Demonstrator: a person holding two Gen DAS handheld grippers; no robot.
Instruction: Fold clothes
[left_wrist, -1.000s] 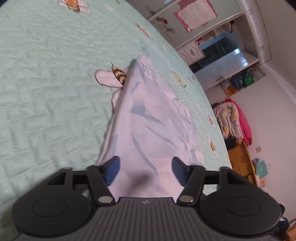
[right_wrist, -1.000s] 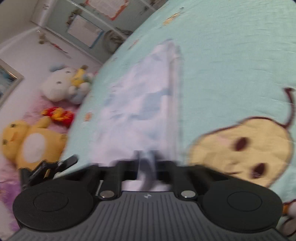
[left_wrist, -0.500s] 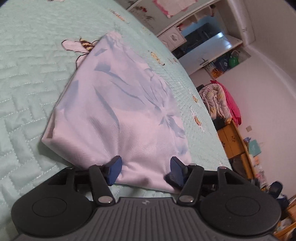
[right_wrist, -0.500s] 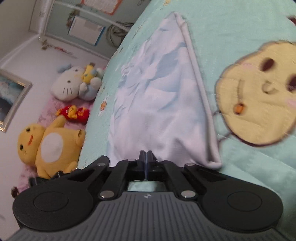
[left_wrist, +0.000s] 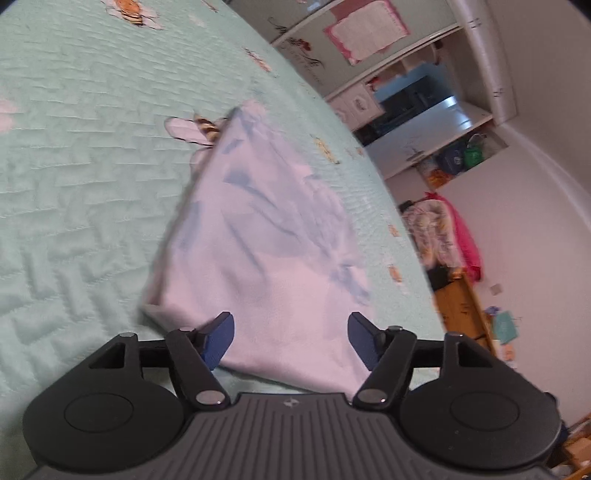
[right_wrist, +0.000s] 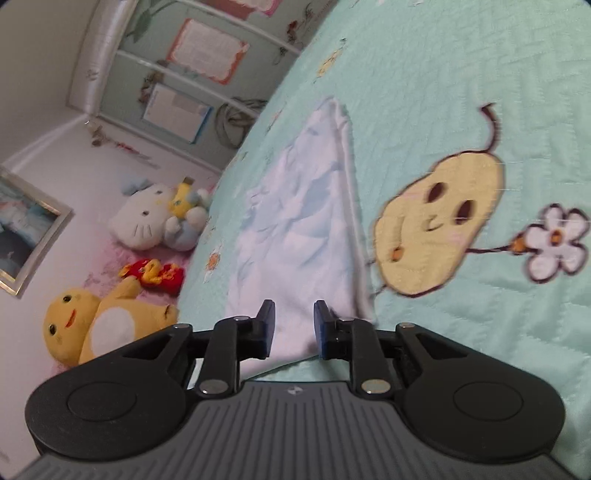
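A folded white garment (left_wrist: 266, 236) with pale blue marks lies flat on the mint green quilted bedspread (left_wrist: 74, 184). My left gripper (left_wrist: 289, 325) hovers over the garment's near edge. Its jaws are wide and opening, and its blue pads (left_wrist: 219, 336) touch no cloth. In the right wrist view the same garment (right_wrist: 295, 221) stretches away from my right gripper (right_wrist: 293, 310). That gripper's jaws are opening, with the near hem lying loose in the narrow gap between the pads (right_wrist: 266, 325).
The bedspread carries an embroidered bee (left_wrist: 195, 129), a pear face (right_wrist: 439, 225) and a flower (right_wrist: 554, 240). Plush toys (right_wrist: 147, 221) sit past the bed's left edge. A clothes pile (left_wrist: 443, 232), a wooden dresser (left_wrist: 465, 314) and wardrobe doors (right_wrist: 192, 74) stand beyond the bed.
The garment, raised in a peak a second ago, now lies flat. My right gripper, shut on its near hem until half a second ago, has parted its jaws. The left gripper drew back a little.
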